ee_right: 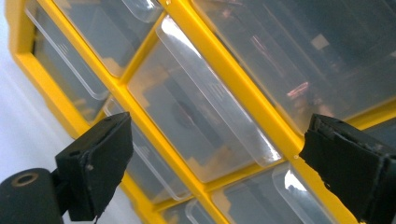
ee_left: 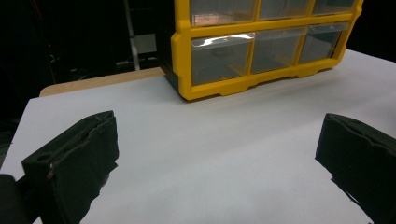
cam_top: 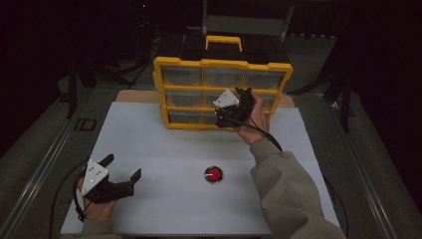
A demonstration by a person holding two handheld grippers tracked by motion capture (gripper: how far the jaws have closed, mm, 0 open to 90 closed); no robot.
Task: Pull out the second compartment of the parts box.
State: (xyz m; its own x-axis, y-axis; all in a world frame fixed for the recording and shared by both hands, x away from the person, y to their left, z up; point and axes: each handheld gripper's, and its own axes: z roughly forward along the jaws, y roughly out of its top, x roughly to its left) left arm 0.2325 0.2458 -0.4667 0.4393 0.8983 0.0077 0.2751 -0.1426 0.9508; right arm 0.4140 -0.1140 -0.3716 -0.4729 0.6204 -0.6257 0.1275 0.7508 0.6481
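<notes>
A yellow drawer cabinet with clear plastic drawers stands upright at the back of the white table. My right gripper is held against its front, around the middle and lower rows. In the right gripper view its jaws stand open on either side of one clear drawer, with nothing gripped. A dark shape shows dimly through that drawer's front. My left gripper rests open near the table's front left corner. In the left gripper view its open jaws hold nothing and face the cabinet.
A small red round object lies on the table near the front centre, beside the person's right sleeve. A wooden board edge shows behind the white surface. Dark floor and stands surround the table.
</notes>
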